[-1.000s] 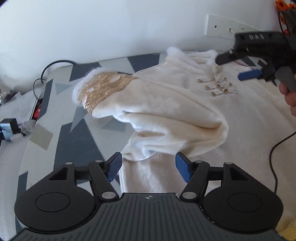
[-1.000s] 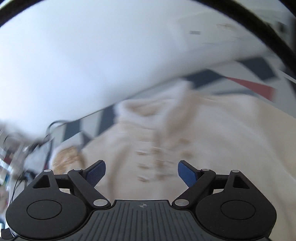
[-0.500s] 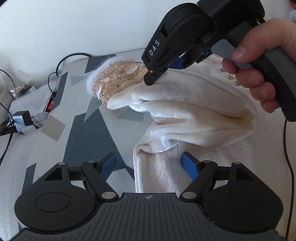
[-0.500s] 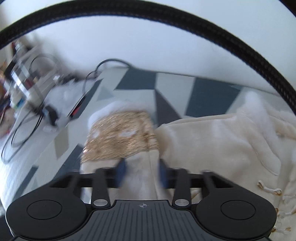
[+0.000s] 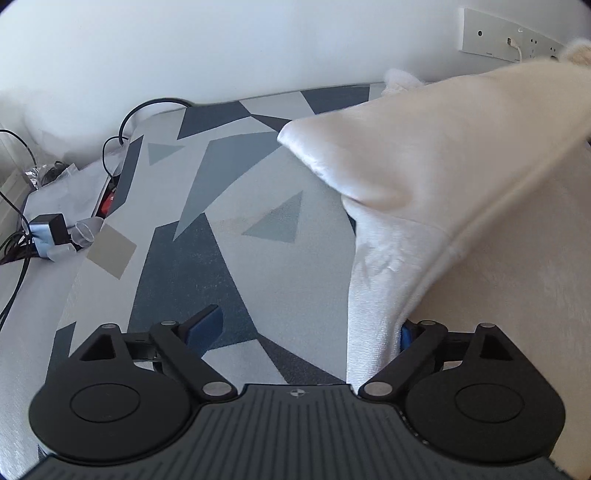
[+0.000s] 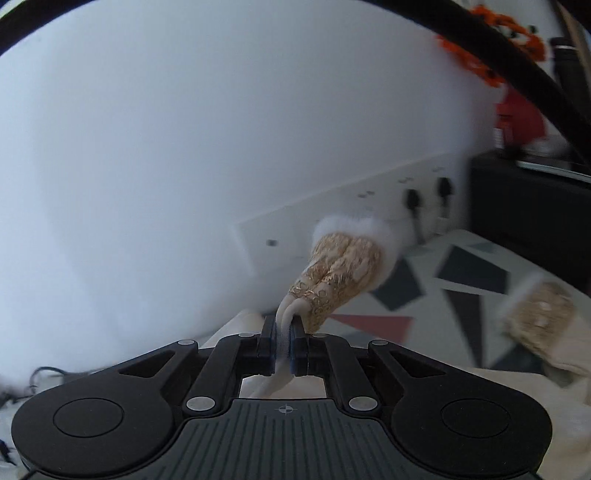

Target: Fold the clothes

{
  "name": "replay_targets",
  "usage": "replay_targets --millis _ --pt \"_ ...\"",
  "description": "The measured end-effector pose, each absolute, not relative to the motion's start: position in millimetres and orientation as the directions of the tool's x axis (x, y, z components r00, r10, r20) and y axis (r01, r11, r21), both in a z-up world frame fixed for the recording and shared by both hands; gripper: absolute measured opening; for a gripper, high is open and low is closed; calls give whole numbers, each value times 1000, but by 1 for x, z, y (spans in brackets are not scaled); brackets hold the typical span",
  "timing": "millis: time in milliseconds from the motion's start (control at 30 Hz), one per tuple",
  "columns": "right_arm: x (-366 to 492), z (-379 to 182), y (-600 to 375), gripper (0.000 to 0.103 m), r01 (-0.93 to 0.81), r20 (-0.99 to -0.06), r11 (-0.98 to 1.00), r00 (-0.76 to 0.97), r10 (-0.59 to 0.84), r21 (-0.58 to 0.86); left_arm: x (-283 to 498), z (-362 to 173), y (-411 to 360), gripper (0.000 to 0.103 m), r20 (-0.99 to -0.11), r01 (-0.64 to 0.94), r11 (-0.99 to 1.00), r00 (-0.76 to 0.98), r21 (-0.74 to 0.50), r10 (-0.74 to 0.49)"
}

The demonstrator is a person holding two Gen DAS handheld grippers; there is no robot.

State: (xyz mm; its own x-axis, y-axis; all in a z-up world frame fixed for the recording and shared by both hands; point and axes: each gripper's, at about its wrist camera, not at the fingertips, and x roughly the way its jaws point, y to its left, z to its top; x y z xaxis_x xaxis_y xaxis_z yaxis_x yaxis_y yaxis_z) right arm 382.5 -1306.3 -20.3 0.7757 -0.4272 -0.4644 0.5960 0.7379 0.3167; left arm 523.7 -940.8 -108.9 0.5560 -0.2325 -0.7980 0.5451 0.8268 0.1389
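Observation:
A cream plush coat (image 5: 461,155) lies on the patterned bedcover (image 5: 221,221), and one sleeve is pulled up taut toward the upper right. My left gripper (image 5: 304,328) hovers low over the coat's left edge, its jaws still opening. A fold of cloth hangs just inside the right pad and nothing is pinched. My right gripper (image 6: 283,343) is shut on the cream sleeve just behind its gold sequined cuff (image 6: 343,269), which has white fur trim and is held up in the air. The other gold cuff (image 6: 543,314) rests on the coat at right.
Cables and a charger block (image 5: 48,225) lie off the bed's left edge. A socket strip (image 6: 410,199) with plugs runs along the white wall. A dark cabinet (image 6: 528,206) stands at the right. A black braided cable (image 6: 258,7) arcs over the right wrist view.
My right gripper closed on the sleeve by the gold cuff and carried it up and to the right, off the bed. My left jaws spread wider.

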Motion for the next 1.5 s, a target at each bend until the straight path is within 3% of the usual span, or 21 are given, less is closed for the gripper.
replay_targets --millis 100,200,467,633,733,767,900,1000,1067,1167,1300,1400,1467,1500 --pt "347 -57 -1326 13 655 -605 689 695 -388 311 521 -108 -947 91 -789 550 816 576 179 -216" --pt "320 -86 -1337 16 702 -675 593 659 -331 395 518 -108 -953 91 -780 555 803 593 217 -200" --pt "317 -81 -1330 24 696 -666 567 677 -314 440 519 -107 -957 93 -773 550 796 609 252 -176" --pt "332 -81 -1317 31 807 -838 512 476 -266 296 513 -106 -959 93 -761 542 792 629 281 -160" --pt "334 -65 -1295 34 781 -816 572 488 -309 251 500 -104 -965 91 -721 568 747 670 345 -177" --pt "342 -55 -1290 37 756 -795 606 515 -320 246 496 -103 -965 85 -716 586 739 667 333 -207" --pt "380 -19 -1271 57 619 -701 752 639 -317 225 487 -99 -964 75 -692 631 718 658 293 -296" --pt "439 -11 -1252 58 406 -682 877 719 -134 256 486 -102 -966 60 -683 655 701 650 282 -332" --pt "483 -11 -1230 58 250 -668 933 744 -13 259 487 -104 -967 42 -685 677 689 631 258 -364" --pt "547 -22 -1185 60 34 -661 972 738 133 233 486 -109 -969 24 -688 699 678 609 229 -395" --pt "623 -55 -1129 63 -166 -756 973 612 230 162 483 -115 -971 18 -685 704 675 606 223 -406" --pt "656 -84 -1110 61 -216 -840 974 515 168 63 481 -117 -971 18 -680 700 679 610 221 -408" --pt "662 -92 -1099 50 -272 -870 959 450 201 81 481 -119 -971 18 -674 695 688 613 211 -412" --pt "665 -94 -1094 50 -308 -887 942 385 255 137 481 -120 -970 18 -671 691 693 615 205 -415"
